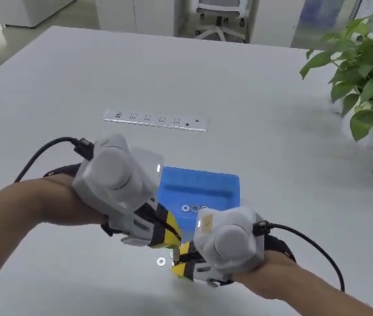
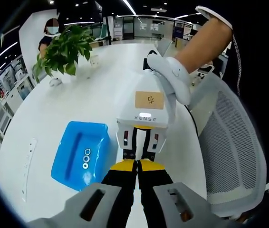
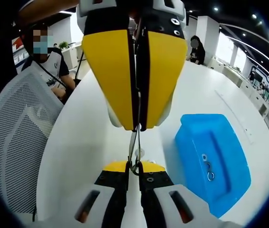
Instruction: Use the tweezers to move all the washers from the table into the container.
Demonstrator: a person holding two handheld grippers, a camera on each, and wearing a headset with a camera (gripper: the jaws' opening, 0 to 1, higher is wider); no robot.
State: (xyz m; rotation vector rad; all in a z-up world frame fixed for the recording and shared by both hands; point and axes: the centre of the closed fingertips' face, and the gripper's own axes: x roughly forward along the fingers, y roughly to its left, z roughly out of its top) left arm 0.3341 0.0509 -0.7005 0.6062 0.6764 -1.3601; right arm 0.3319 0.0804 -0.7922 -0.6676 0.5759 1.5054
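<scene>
White right gripper (image 2: 138, 154), pinching tweezers (image 3: 133, 147), reads "XENSE".

On the right gripper (image 2: 139, 156), the white housing reads "XENSE" below a tan sticker (image 2: 149, 99) bearing an unreadable handwritten mark.

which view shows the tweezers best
The right gripper view: the tweezers run as a thin line from the left gripper, jaws shut, down into the right gripper. Head view: a sliver at most; left gripper view: jaws cover them.
</scene>
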